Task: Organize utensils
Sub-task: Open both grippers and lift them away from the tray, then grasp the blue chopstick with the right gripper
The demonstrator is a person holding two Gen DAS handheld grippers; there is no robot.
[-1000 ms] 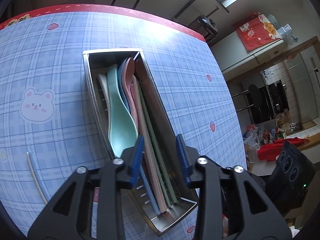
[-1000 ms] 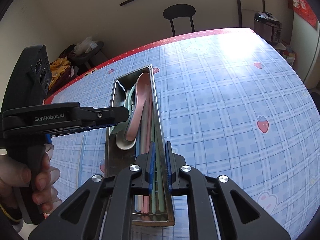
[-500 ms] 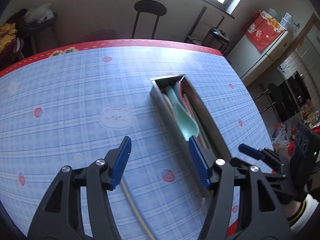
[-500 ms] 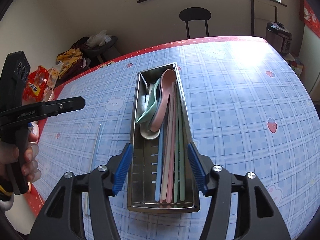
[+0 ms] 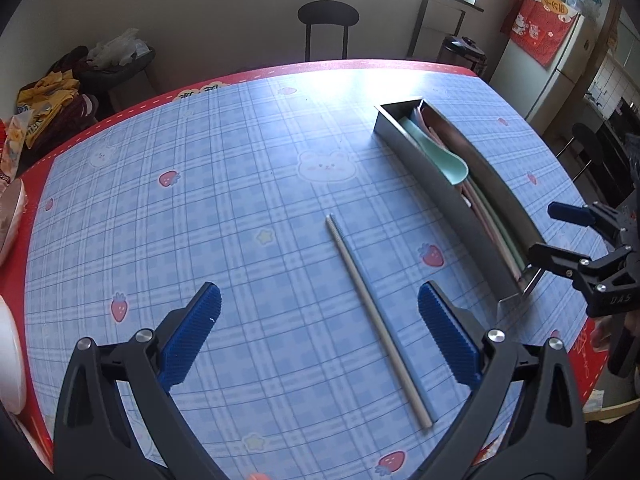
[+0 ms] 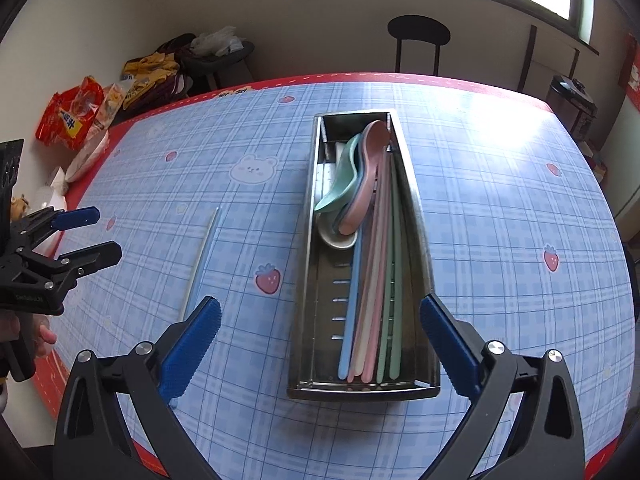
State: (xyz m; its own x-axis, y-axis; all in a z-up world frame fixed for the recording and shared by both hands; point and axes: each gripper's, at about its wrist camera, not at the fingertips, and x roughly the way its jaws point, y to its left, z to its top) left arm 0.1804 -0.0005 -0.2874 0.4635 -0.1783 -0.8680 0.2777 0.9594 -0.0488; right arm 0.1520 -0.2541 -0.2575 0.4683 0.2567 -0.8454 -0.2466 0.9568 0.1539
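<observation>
Both jaws are opening, holding nothing. Only the right gripper view looks into the steel tray, which lies between its fingers with pastel spoons and chopsticks. A loose chopstick lies between the left gripper fingers on the blue plaid bench; a black stool stands beyond.

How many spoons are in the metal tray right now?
4, nested at the far end of the metal tray: pink spoon, mint spoon, white spoon, blue spoon between. More may be hidden.
</observation>
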